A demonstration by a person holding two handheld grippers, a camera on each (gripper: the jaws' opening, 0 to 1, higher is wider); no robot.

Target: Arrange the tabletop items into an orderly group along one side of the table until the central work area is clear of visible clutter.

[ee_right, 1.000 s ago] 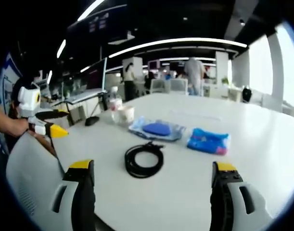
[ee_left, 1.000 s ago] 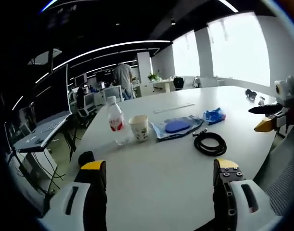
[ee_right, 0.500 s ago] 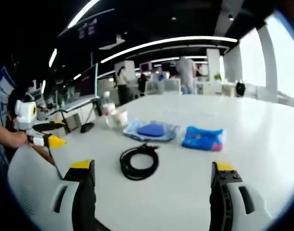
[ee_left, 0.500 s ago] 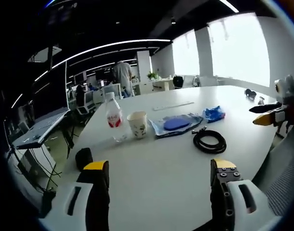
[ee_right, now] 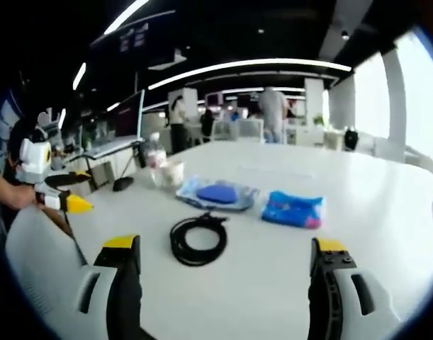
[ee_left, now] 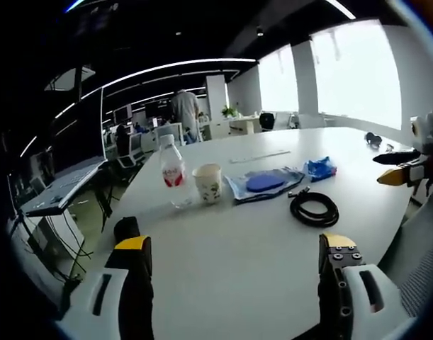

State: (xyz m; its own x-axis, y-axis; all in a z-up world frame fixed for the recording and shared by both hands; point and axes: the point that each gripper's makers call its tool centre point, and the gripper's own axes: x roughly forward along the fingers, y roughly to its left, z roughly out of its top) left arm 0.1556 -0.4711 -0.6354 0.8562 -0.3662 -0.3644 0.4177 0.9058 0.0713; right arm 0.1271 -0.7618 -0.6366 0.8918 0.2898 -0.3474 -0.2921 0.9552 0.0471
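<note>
On the white table (ee_left: 237, 241) stand a water bottle (ee_left: 173, 172) and a paper cup (ee_left: 207, 183). Beside them lie a clear pouch with a blue disc (ee_left: 263, 183), a blue packet (ee_left: 319, 168) and a coiled black cable (ee_left: 315, 209). A black mouse (ee_left: 125, 229) rests near the table's left edge. My left gripper (ee_left: 237, 265) is open, held above the near table edge. My right gripper (ee_right: 220, 265) is open too, short of the cable (ee_right: 198, 239), pouch (ee_right: 216, 193) and packet (ee_right: 293, 209). The bottle (ee_right: 155, 156) and cup (ee_right: 171, 172) stand farther back. Each gripper shows in the other's view, the right gripper (ee_left: 407, 170), the left gripper (ee_right: 60, 191).
A thin ruler-like strip (ee_left: 257, 156) lies at the table's far side, small dark items (ee_left: 372, 139) at its right end. A laptop on a stand (ee_left: 57, 190) and cables are left of the table. People stand among desks (ee_right: 275, 113) behind.
Both cameras have shifted slightly; the items stay in place on the table. Both grippers remain open.
</note>
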